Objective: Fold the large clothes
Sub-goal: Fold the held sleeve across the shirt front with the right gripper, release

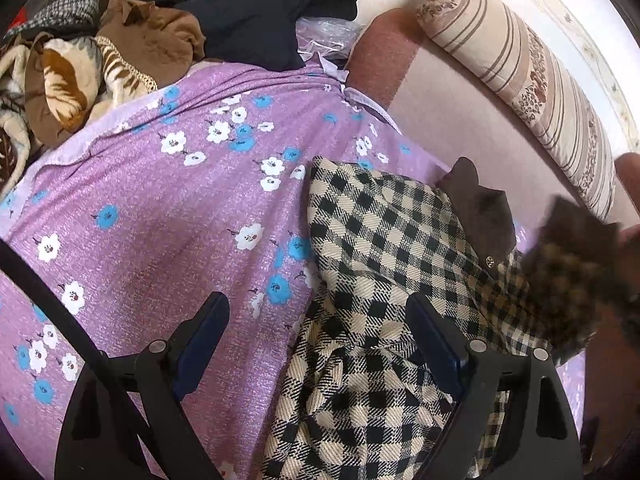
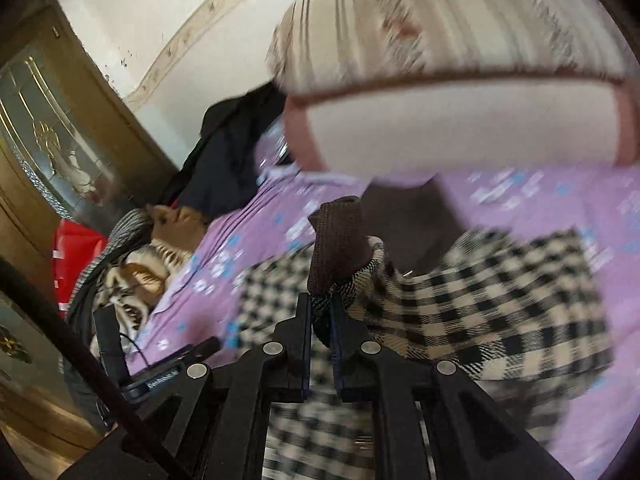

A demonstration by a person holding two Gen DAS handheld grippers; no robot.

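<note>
A black-and-cream checked coat [image 1: 380, 280] with a brown collar [image 1: 480, 208] lies on a purple flowered bedsheet [image 1: 160, 208]. My left gripper [image 1: 320, 320] is open and empty, hovering over the coat's left edge. My right gripper [image 2: 320, 312] is shut on a fold of the checked coat [image 2: 480, 300] near its brown cuff [image 2: 336, 248] and holds it lifted above the sheet [image 2: 248, 240]. That lifted part shows blurred at the right of the left wrist view [image 1: 572, 280].
A pile of clothes, dark [image 1: 256, 12], brown [image 1: 156, 40] and striped [image 1: 72, 76], lies at the bed's far end. A striped bolster [image 1: 520, 64] and a pink cushion [image 1: 440, 112] line the wall. A wooden door [image 2: 48, 120] stands at left.
</note>
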